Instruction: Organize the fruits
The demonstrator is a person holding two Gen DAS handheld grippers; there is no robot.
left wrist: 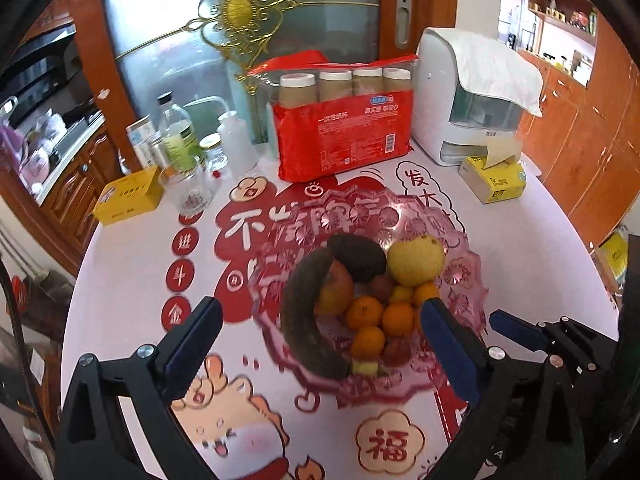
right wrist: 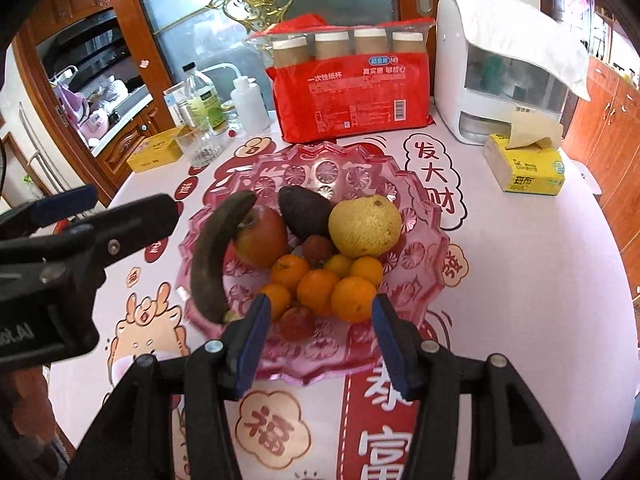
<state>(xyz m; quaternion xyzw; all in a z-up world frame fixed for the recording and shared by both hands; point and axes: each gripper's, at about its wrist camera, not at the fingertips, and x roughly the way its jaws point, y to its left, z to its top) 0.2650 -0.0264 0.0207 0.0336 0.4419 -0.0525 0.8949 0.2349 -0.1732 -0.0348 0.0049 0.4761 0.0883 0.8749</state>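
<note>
Fruit fills a pink cut-glass bowl (right wrist: 416, 208) at the middle of the round table (right wrist: 520, 280), which wears a red-and-white festive cloth. Inside the bowl, a blackened banana (right wrist: 214, 260) curves along the 9 o'clock side, its upper end touching a red apple (right wrist: 262, 240). A dark avocado (right wrist: 304, 210) lies toward 12 o'clock, and a yellow pear (right wrist: 366, 224) sits at 2 o'clock beside it. Small oranges (right wrist: 318, 292) cluster at the centre, with small red fruits (right wrist: 296, 322) among them.

The left gripper (left wrist: 320, 328) hangs over the bowl's near rim with its jaws spread wide and nothing between the pads. The right gripper (right wrist: 320, 320) is part open above the 6 o'clock rim, also gripping nothing.

Beyond the bowl at 12 o'clock stands a red pack of paper cups (right wrist: 352, 100), with a white dispenser (right wrist: 480, 80) at 1 o'clock and a yellow tissue box (right wrist: 528, 168) at 2 o'clock. Bottles (right wrist: 204, 100) and a glass (right wrist: 198, 144) crowd the 10 o'clock edge.
</note>
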